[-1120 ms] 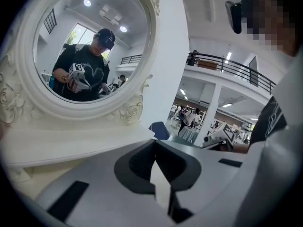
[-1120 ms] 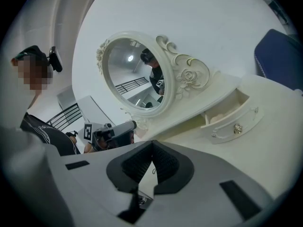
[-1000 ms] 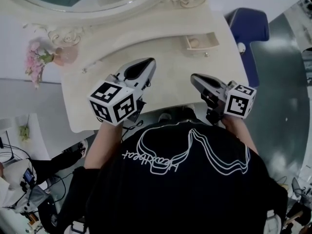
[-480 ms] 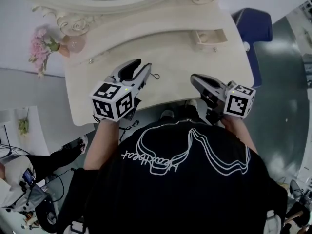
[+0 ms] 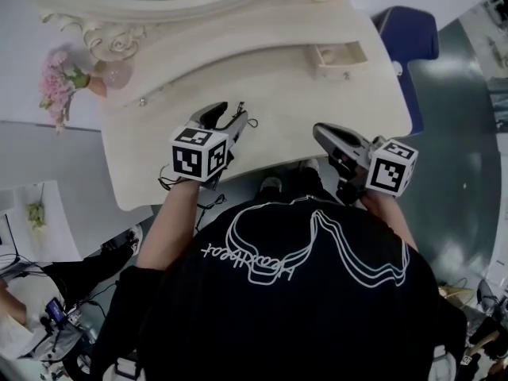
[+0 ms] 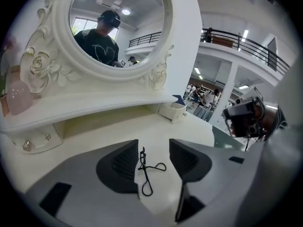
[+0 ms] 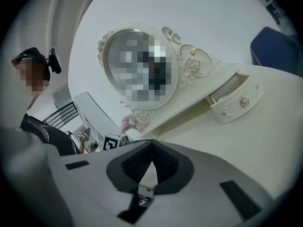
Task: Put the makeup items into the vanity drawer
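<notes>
Eyelash curler (image 6: 144, 171): flat on the worktop (image 6: 85, 136), between the left gripper (image 6: 154, 148) fingers (image 6: 124, 162).
Left fingers: partway apart, just been opening, pads not pressing on it.
Right gripper (image 7: 151, 148): fingers together, empty.
Handling: probably light, stiff, thin metal, apt to skid; best pinched across the shaft near the loops.
Drawer (image 7: 235, 102): open, well apart.

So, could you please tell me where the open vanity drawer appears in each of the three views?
Head view: the open drawer sits upper right.
Left gripper view: small, just right of centre.
Right gripper view: right side, mid-height.
Shared landmark: the ornate mirror frame.
</notes>
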The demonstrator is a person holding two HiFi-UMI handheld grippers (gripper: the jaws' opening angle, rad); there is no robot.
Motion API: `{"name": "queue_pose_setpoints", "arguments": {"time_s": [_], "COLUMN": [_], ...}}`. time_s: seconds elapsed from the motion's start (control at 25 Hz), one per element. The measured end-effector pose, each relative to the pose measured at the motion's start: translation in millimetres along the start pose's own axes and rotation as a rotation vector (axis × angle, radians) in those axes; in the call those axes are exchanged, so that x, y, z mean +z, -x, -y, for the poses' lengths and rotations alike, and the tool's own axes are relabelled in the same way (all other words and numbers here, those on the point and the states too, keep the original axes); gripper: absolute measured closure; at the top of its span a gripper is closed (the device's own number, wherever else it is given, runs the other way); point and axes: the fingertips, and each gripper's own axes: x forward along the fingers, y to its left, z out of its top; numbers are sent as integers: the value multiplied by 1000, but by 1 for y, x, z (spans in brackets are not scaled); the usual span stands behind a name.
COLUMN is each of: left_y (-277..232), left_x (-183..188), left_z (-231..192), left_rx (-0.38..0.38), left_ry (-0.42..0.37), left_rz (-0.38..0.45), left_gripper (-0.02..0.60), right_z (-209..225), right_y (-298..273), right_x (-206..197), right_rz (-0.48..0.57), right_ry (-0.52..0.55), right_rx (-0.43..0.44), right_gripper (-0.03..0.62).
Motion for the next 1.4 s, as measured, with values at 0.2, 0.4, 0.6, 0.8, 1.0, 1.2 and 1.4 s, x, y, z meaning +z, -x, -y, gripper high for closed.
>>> {"name": "queue_pose_setpoints", "arguments": {"time_s": [0.2, 0.4, 0.6, 0.8, 1.0, 1.2, 1.4], "left_y": [-26, -40, -50, -53, -55, -56, -54], "left_x": [-24, -37, -41, -46, -46, -45, -39], "left_z": [-8, -12, -17, -21, -21, -21, -19], "left_rx": [14, 30, 53, 73, 86, 76, 66], "left_ry": [-24, -61, -68, -96, -106, -108, -110], "left_rz": [-83, -132, -153, -187, -193, -197, -191], "left_gripper": [395, 413, 447, 484, 533, 539, 548], "right_z": [6, 11, 13, 16, 20, 22, 27], "right_y": [11, 12, 13, 12, 12, 8, 7], "right_x": [1, -5, -3, -3, -3, 2, 7], "right_rz": [20, 26, 30, 31, 33, 33, 35], "right_ry": [-8, -37, -31, -36, -43, -35, -45], "right_rx": [-34, -44, -45, -45, -49, -42, -34], "right_gripper": [589, 589, 589, 589, 589, 588, 589]}}
